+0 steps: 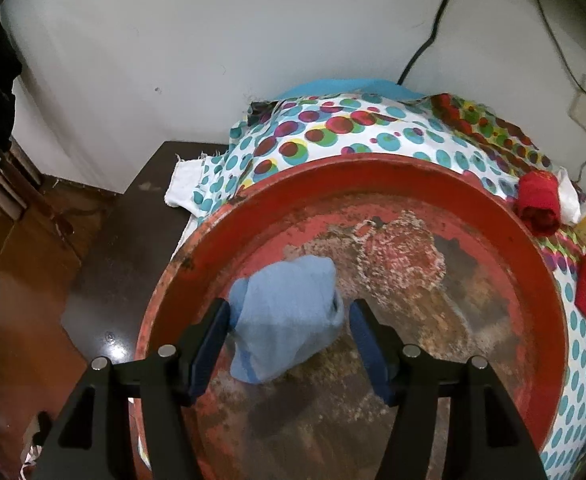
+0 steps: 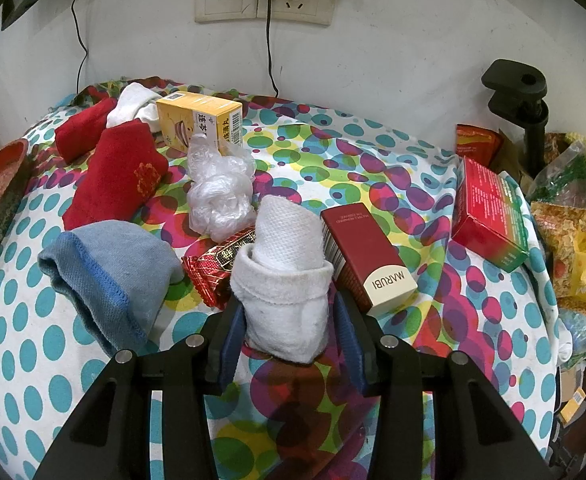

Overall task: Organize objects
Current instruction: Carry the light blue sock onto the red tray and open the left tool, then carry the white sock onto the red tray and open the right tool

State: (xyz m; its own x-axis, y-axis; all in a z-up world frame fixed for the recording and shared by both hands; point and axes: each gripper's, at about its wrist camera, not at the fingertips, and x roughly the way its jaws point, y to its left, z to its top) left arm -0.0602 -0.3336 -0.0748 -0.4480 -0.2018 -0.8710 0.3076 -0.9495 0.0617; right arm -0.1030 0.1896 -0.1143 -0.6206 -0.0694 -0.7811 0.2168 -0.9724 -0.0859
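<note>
Sorting socks into the red tray [image 1: 489, 216] looks like the step in hand: the left gripper [image 1: 289, 320] hangs over the tray at the lower middle of its frame, jaws spread wide around a rolled light-blue sock [image 1: 289, 312], the left pad touching it and the right pad just clear, so I judge it released or about to be. At the lower middle of the right view, the right gripper [image 2: 287, 322] has its jaws closed partway on a rolled white sock [image 2: 283, 276], pressing both flanks, above the dotted cloth [image 2: 33, 344]. Next, that sock probably wants carrying toward the tray, whose rim shows at the far left edge, steering clear of the 2 neighbours: a maroon box [image 2: 367, 256] just right and a red foil packet [image 2: 217, 266] just left. Soft and fuzzy, the white sock is a thick roll with its cuff folded over the ribbed body.
</note>
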